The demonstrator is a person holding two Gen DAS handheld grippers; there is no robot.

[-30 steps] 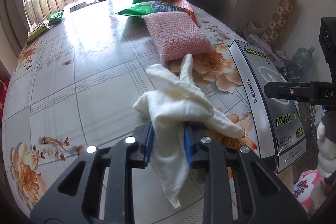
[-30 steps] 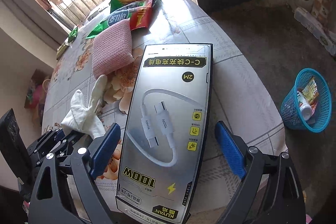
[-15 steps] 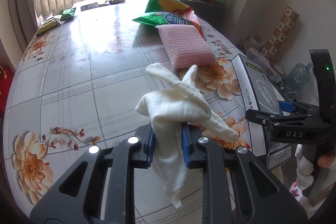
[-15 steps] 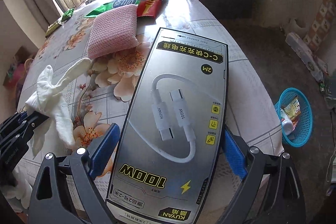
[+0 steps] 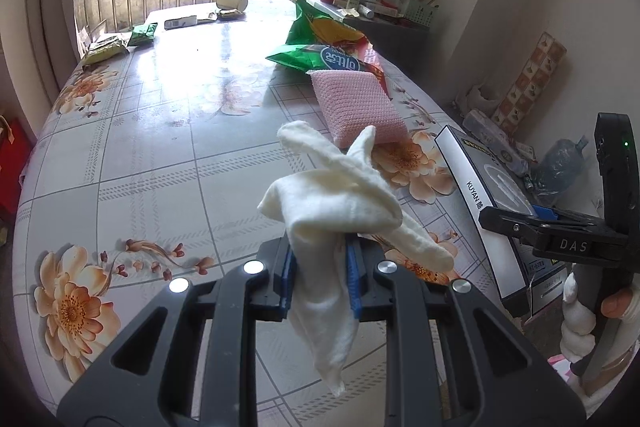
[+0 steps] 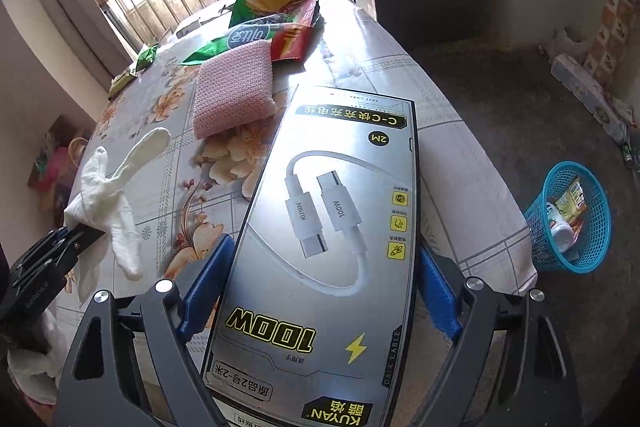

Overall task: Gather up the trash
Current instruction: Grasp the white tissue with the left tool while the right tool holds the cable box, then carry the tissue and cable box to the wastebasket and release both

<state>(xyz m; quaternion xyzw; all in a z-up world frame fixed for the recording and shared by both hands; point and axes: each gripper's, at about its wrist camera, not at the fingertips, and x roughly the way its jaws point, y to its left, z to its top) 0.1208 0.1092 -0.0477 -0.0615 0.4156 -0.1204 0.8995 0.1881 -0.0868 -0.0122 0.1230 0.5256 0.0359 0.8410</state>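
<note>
Left gripper (image 5: 320, 275) pinches white glove (image 5: 332, 203); right gripper (image 6: 320, 291) closing around cable box (image 6: 332, 227), pink sponge (image 6: 232, 91) beyond.

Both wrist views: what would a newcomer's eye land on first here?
The crumpled white cloth pinched in the left gripper above the flowered table. Next, the silver cable box filling the right wrist view, with the right gripper closing its fingers on its sides. Then the blue basket on the floor, already holding trash.

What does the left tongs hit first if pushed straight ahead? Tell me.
Likely the floral tablecloth, just short of the pink pad; depth is unclear. The left tongs point steeply down, shut on the white cloth.
</note>
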